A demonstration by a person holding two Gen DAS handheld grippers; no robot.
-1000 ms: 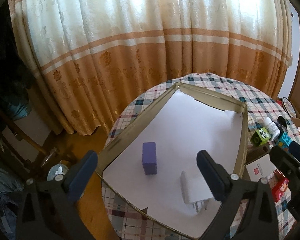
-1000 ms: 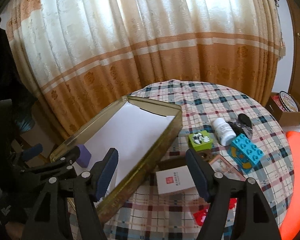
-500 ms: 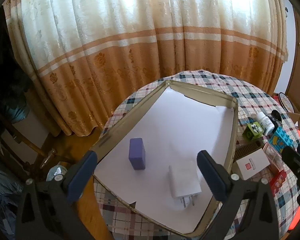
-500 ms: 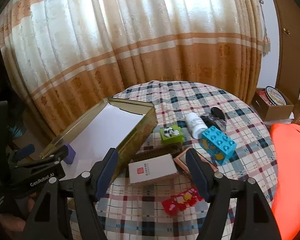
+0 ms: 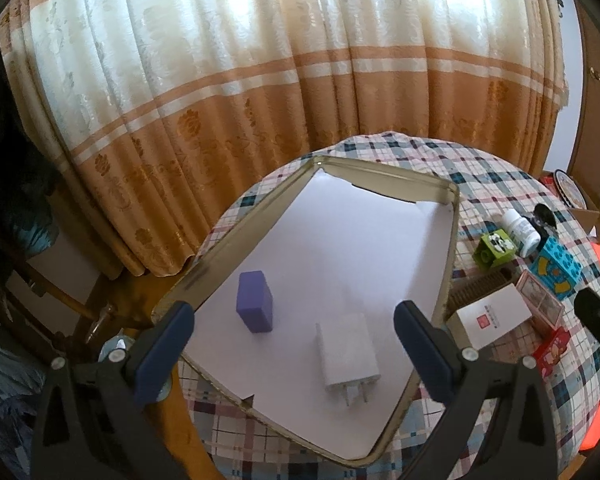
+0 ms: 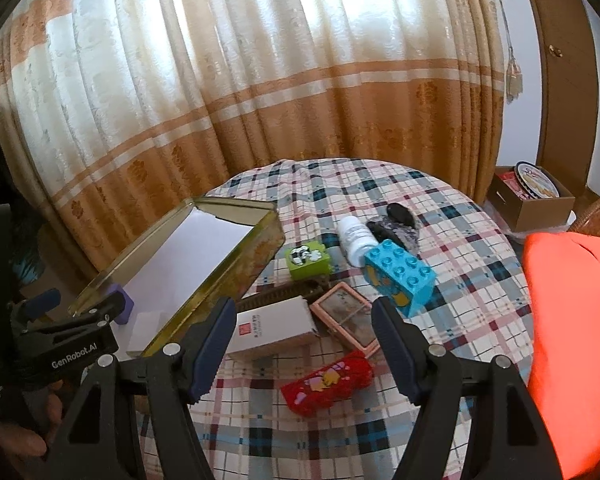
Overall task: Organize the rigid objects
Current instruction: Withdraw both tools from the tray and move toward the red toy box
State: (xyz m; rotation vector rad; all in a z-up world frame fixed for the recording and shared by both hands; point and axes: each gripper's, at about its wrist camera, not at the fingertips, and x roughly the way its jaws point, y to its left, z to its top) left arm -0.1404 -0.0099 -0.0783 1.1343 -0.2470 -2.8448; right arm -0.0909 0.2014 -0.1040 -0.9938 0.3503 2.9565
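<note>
A gold tin tray (image 5: 448,272) lined with white paper sits on the plaid table. Inside it stand a purple block (image 5: 255,301) and a white charger plug (image 5: 348,354). My left gripper (image 5: 292,348) hovers open above the tray's near end, nothing between its fingers. My right gripper (image 6: 304,344) is open above a cluster right of the tray (image 6: 256,256): a white box (image 6: 272,328), a pink-framed case (image 6: 346,316), a red packet (image 6: 328,380), a green cube (image 6: 307,259), a blue brick (image 6: 400,276) and a white bottle (image 6: 354,238).
A black pouch (image 6: 396,224) lies behind the bottle. An orange cushion (image 6: 572,340) fills the right side. A cardboard box with a round tin (image 6: 534,192) stands on the floor behind. Curtains hang behind the round table; a wooden chair (image 5: 60,300) is at left.
Both grippers have drifted across the table: the tray has slid left in both views, and the white box, pink case and red packet now lie between the right fingers. Jaw openings are unchanged.
</note>
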